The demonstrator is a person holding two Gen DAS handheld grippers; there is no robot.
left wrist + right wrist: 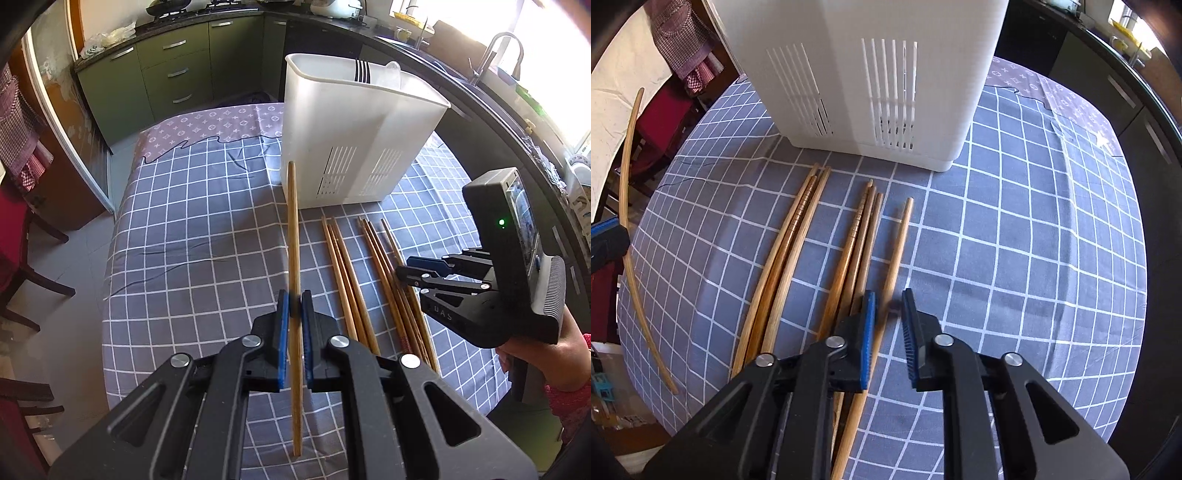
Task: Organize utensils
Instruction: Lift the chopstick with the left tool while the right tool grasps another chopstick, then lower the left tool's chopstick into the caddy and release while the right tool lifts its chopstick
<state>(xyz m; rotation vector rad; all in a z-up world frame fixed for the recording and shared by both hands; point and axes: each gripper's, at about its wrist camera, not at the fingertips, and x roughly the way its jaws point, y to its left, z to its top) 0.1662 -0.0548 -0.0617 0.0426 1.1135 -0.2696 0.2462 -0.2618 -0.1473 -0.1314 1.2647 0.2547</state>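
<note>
In the left wrist view, our left tool (295,306) is clamped on one chopstick (293,229), whose far end reaches up to the near wall of the white holder (332,147). Only this view shows the holder's open top, with dark fork tines (361,72) standing at its far side. It also shows the right tool (410,267) from the side, held by a hand (535,354); we cannot tell its opening there.

The right wrist view looks down on the loose chopsticks (798,240) lying on the checked surface (1034,240) in front of the holder. The right tool's pads stand a little apart around the outermost chopstick (897,251). A blur there hides whether they touch it. The holder's top is cut off here.
</note>
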